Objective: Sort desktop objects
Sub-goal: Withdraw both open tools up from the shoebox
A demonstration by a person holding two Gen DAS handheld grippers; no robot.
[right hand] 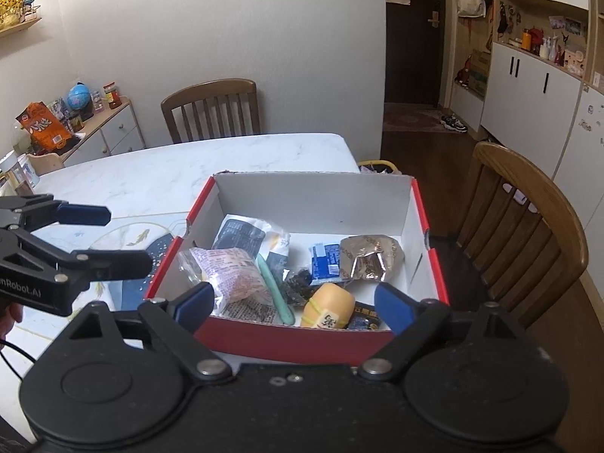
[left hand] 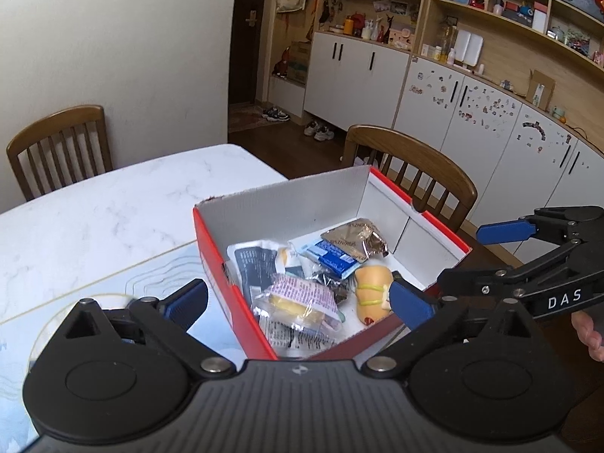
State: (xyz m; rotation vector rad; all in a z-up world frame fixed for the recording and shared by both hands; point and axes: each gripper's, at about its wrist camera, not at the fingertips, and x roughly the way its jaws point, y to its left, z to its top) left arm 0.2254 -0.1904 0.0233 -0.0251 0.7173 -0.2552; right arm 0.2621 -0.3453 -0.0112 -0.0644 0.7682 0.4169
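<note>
A red shoe box [left hand: 213, 253] [right hand: 313, 192] with a white inside stands on the table near its right edge. Inside lie a pink-printed packet [left hand: 302, 298] [right hand: 234, 279], a tan roll with yellow bands [left hand: 372, 290] [right hand: 330, 305], a brown foil packet [left hand: 358, 239] [right hand: 368, 256], a blue-white packet [left hand: 332, 258] [right hand: 324, 260], a dark blue bag [left hand: 253, 264] [right hand: 245, 234] and a teal stick [right hand: 275, 290]. My left gripper [left hand: 300, 304] [right hand: 113, 239] hovers open at the box's near left corner. My right gripper [right hand: 296, 304] [left hand: 479, 253] hovers open over the near wall. Neither holds anything.
The white marble table [left hand: 94, 207] [right hand: 151, 173] carries a blue patterned mat [left hand: 124, 283] [right hand: 124, 241] left of the box. One wooden chair [left hand: 415, 162] [right hand: 528, 204] stands just beyond the box, another [left hand: 60, 143] [right hand: 211, 109] at the table's far side. A sideboard [right hand: 109, 128] holds jars and snacks.
</note>
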